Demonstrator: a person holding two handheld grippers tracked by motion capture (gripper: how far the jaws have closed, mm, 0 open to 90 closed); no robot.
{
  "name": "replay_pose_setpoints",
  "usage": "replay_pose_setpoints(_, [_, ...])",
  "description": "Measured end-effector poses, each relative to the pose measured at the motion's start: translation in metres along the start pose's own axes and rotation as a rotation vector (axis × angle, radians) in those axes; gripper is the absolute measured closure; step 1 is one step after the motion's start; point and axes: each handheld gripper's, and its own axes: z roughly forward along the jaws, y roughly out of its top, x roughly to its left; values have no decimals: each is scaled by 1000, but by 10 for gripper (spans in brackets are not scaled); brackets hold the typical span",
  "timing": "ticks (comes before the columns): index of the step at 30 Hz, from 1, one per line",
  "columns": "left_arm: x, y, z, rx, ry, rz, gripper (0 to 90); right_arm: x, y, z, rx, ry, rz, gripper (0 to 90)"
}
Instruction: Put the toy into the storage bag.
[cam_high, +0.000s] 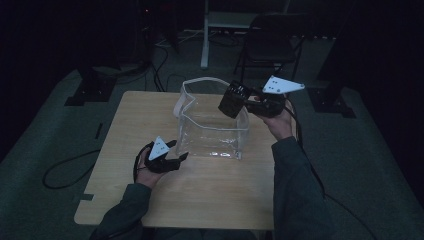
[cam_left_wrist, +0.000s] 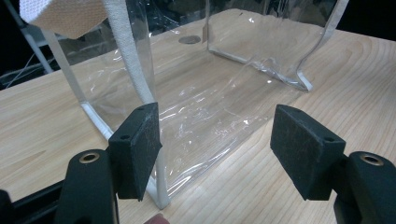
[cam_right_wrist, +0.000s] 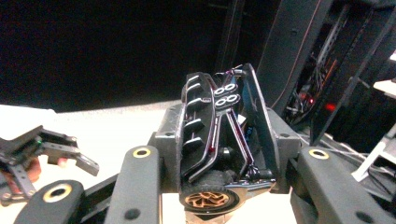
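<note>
A clear plastic bag (cam_high: 212, 127) with white trim and a white strap (cam_left_wrist: 128, 51) stands open on the wooden table (cam_high: 210, 200). My left gripper (cam_high: 178, 150) rests on the table at the bag's near left corner. In the left gripper view it is open (cam_left_wrist: 219, 149), its pads either side of the bag's (cam_left_wrist: 201, 93) lower edge and touching nothing. My right gripper (cam_high: 246, 101) hovers over the bag's far right rim, shut on a black toy car (cam_high: 233, 99). In the right gripper view (cam_right_wrist: 219, 158) the car (cam_right_wrist: 219, 130) stands on end, a bronze wheel (cam_right_wrist: 208, 199) lowest.
Behind the table a dark folding chair (cam_high: 272, 42) and a white post (cam_high: 205, 35) stand on the grey floor. Black stand bases (cam_high: 87, 90) flank the table's far corners. A cable (cam_high: 65, 170) loops on the floor at left. The room is dim.
</note>
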Motion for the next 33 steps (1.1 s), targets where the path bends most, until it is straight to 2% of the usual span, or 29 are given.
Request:
replay_pose_setpoints(5, [1, -1, 0, 2, 1, -4, 334, -10, -7, 14, 43, 11, 3, 586])
replay_pose_setpoints(11, [1, -1, 0, 1, 1, -2, 334, -25, -20, 35, 87, 27, 32, 586])
replay_pose_setpoints(16, [2, -1, -1, -4, 4, -8, 334, -36, -29, 49, 124, 19, 52, 586])
replay_pose_setpoints(26, [1, -1, -1, -6, 3, -10, 334, -52, -39, 59, 160, -28, 81, 586])
replay_pose_setpoints(33, [1, -1, 0, -3, 4, -5, 334, -58, -37, 63, 148, -55, 94, 586])
